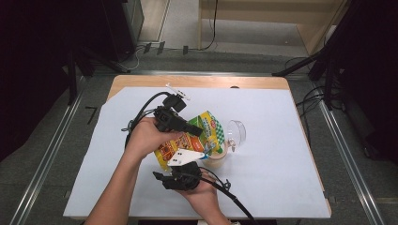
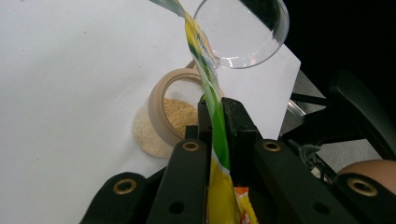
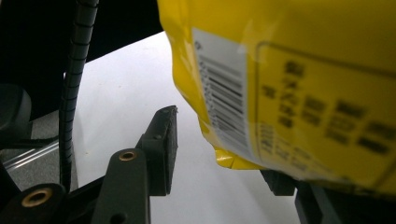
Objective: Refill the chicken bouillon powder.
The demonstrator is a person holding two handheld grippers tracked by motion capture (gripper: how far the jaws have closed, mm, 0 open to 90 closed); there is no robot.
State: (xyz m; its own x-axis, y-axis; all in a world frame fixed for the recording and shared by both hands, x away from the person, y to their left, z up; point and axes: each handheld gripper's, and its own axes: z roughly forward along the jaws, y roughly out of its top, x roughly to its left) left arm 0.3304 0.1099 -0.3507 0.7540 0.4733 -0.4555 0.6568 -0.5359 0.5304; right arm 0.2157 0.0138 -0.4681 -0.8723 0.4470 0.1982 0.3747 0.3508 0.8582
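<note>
A yellow and green snack bag (image 1: 206, 127) is held up, tilted over a small jar (image 1: 218, 159). My left gripper (image 1: 198, 131) is shut on the bag's upper edge (image 2: 215, 107). In the left gripper view, just beyond the jaws, the beige-rimmed jar (image 2: 161, 109) holds pale granules, and its clear hinged lid (image 2: 243, 32) stands open. My right gripper (image 1: 185, 169) sits below the bag's bottom end, held from the near side. Its jaws are open, and the bag's yellow back with a barcode (image 3: 289, 84) hangs over the right jaw, hiding most of it.
White paper (image 1: 281, 178) covers the wooden table (image 1: 197, 81). Cables (image 1: 234, 201) trail from both grippers toward the near edge. Dark stands and floor cables (image 1: 314, 101) surround the table.
</note>
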